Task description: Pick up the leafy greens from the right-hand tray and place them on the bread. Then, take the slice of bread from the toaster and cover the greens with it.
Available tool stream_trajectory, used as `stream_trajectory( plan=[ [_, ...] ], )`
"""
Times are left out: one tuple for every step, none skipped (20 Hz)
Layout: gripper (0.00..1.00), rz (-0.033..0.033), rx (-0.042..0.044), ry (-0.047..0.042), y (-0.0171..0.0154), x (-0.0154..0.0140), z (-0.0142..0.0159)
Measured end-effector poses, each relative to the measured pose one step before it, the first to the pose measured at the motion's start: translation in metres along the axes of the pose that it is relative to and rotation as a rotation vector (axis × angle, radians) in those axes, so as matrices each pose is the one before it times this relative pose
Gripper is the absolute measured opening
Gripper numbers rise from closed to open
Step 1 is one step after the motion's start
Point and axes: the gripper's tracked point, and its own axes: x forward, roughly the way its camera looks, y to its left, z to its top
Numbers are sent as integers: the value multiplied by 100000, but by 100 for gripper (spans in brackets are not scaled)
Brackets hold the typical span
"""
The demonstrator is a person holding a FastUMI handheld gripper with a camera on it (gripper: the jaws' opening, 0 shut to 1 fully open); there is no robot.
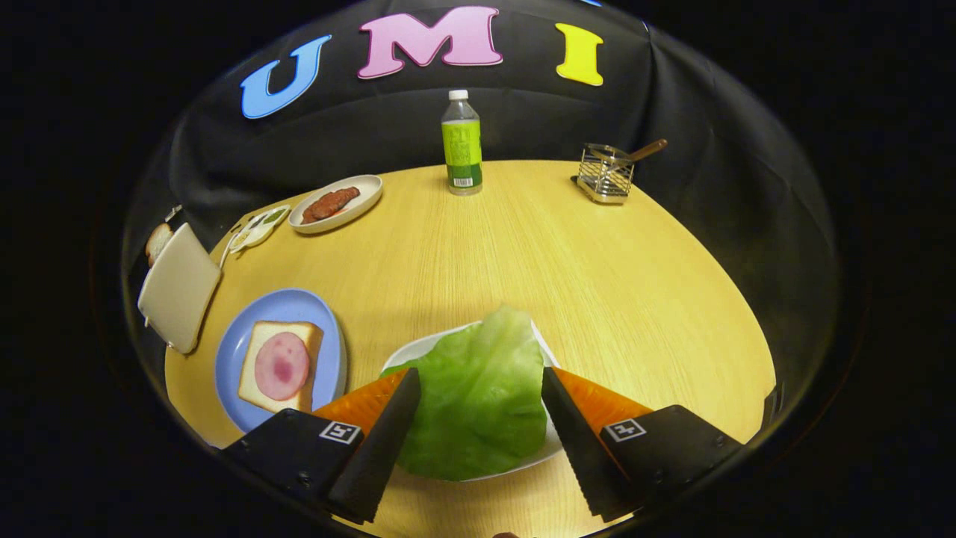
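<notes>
A green lettuce leaf [478,403] lies on a white tray [420,347] at the near side of the round wooden table. My gripper [479,373] is open, with one finger on each side of the leaf, close to its edges. To the left of the fingers a blue plate [228,351] holds a bread slice [263,335] topped with a pink ham round [281,366]. Further left, at the table's edge, stands a pale toaster [179,288] with a slice of bread [157,240] sticking out of its far end.
Beyond the blue plate are a small white dish [258,226] and an oval plate [370,196] holding a brown sausage [330,203]. A green-labelled bottle [461,142] stands at the far edge. A wire holder [605,175] with a wooden handle sits far right.
</notes>
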Motion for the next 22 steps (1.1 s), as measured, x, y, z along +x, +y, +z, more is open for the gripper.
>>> stream_trajectory(
  plan=[
    [100,138,-286,1757,180,296,-622],
    [100,205,-867,1632,147,267,-398],
    [100,-237,-1709,1660,136,180,-481],
    [100,-753,-2208,-1931,62,-18,272],
    [100,174,-1153,1269,187,127,-256],
    [100,-516,964,-877,73,20,316],
    [100,-405,69,1063,-35,84,-129],
    [97,618,-725,93,204,60,145],
    [97,496,-530,1167,338,26,-223],
    [83,452,-573,407,276,-56,41],
    [77,736,-1033,393,317,-15,-39],
    [55,-102,-1589,159,59,-62,-14],
    [51,1097,-1493,798,137,81,-54],
    [51,1771,-281,1168,95,-30,30],
    [52,805,1328,994,-110,23,18],
    [27,1327,591,767,-62,-105,52],
    [26,226,464,-5,-430,4,176],
    [11,1514,1338,1852,67,165,-121],
    [10,2984,1025,-69,225,7,115],
    [8,3288,1971,1418,137,-244,3],
    [6,2024,2030,917,-11,162,103],
    [6,1313,1010,544,-18,-65,154]
  ],
)
